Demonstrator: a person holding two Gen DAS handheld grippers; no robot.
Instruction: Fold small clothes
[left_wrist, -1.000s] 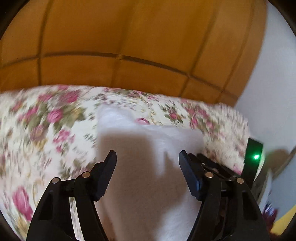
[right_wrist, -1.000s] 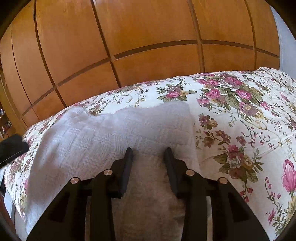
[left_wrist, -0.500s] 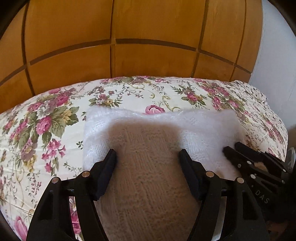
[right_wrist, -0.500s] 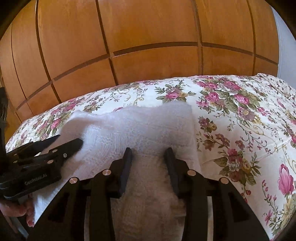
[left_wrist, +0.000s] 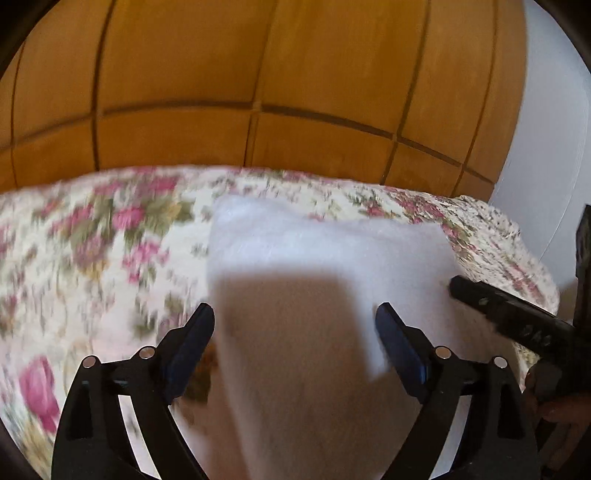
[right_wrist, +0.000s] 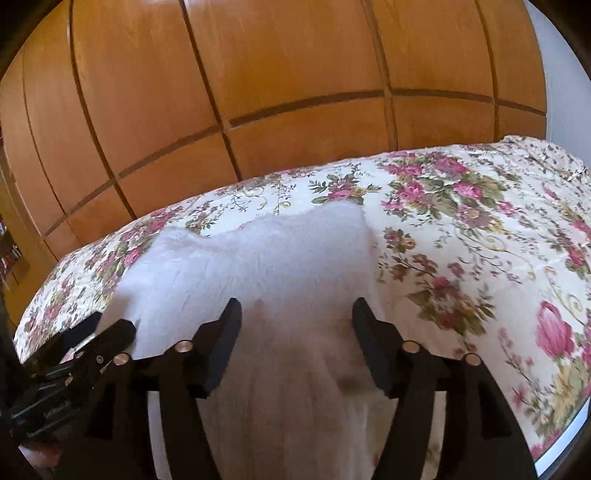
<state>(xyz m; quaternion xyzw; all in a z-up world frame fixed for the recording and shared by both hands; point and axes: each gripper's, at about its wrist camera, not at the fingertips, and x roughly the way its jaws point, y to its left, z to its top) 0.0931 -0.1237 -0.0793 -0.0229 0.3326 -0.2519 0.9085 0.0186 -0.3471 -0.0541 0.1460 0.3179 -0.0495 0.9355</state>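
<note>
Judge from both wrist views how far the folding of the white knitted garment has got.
Done: the white knitted garment lies as a compact shape on the floral bedspread. In hand: nothing; the left gripper and right gripper are open over it. Left: any final fold; blur hides the layers.

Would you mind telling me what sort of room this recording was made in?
Most likely a bedroom: a floral-patterned bedspread covers what looks like a bed, panelled orange-brown wooden wardrobe doors stand behind it, and a white knitted garment lies on the bedspread.

One white garment (left_wrist: 325, 266) (right_wrist: 266, 258), one floral bedspread (left_wrist: 92, 251) (right_wrist: 461, 240), two tongs: left (left_wrist: 295, 328) (right_wrist: 92, 343), right (right_wrist: 297, 325) (left_wrist: 498, 306).
</note>
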